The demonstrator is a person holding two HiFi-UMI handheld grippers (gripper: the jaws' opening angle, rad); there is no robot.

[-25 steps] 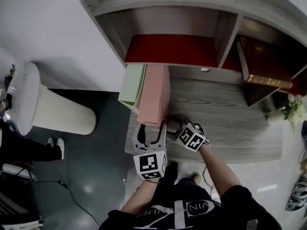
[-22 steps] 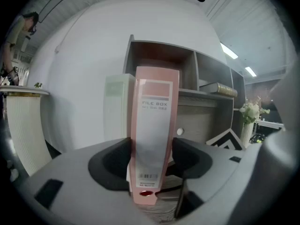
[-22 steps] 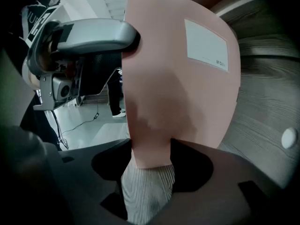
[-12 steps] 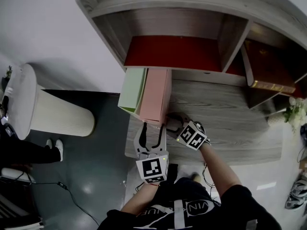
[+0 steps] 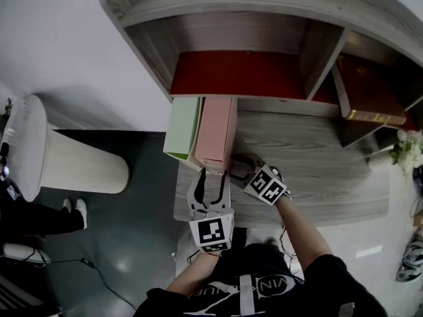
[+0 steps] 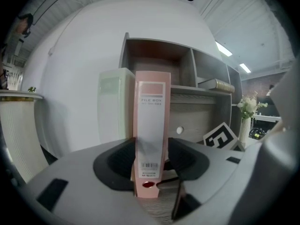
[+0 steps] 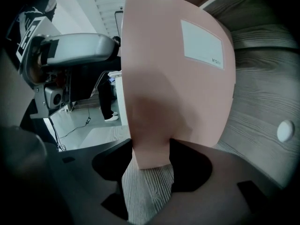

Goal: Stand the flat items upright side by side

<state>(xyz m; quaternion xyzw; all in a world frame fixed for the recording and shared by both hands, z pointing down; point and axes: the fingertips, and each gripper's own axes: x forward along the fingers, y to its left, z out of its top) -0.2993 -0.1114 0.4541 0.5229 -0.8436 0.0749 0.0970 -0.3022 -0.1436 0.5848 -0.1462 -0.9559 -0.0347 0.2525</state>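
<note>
A pink file box (image 5: 215,134) stands upright on the grey wooden desk (image 5: 310,170), right beside a pale green file box (image 5: 183,127) on its left. My left gripper (image 5: 211,172) faces the pink box's spine (image 6: 151,139) low down. Its jaws are closing, and both pads lie against the spine's sides. From the right, my right gripper (image 5: 232,166) is shut on the pink box's lower corner (image 7: 154,139). The green box (image 6: 115,107) shows just behind and left of the pink one.
Behind the boxes is a shelf unit with a red-lined compartment (image 5: 238,71), and a brown book (image 5: 367,88) lies in the right one. White flowers (image 5: 404,152) stand at the desk's right end. A white ribbed pedestal (image 5: 73,160) stands on the floor to the left.
My left gripper's jaws have narrowed around the foot of the pink box. The pink box stands a little straighter. The right gripper has hardly moved.
</note>
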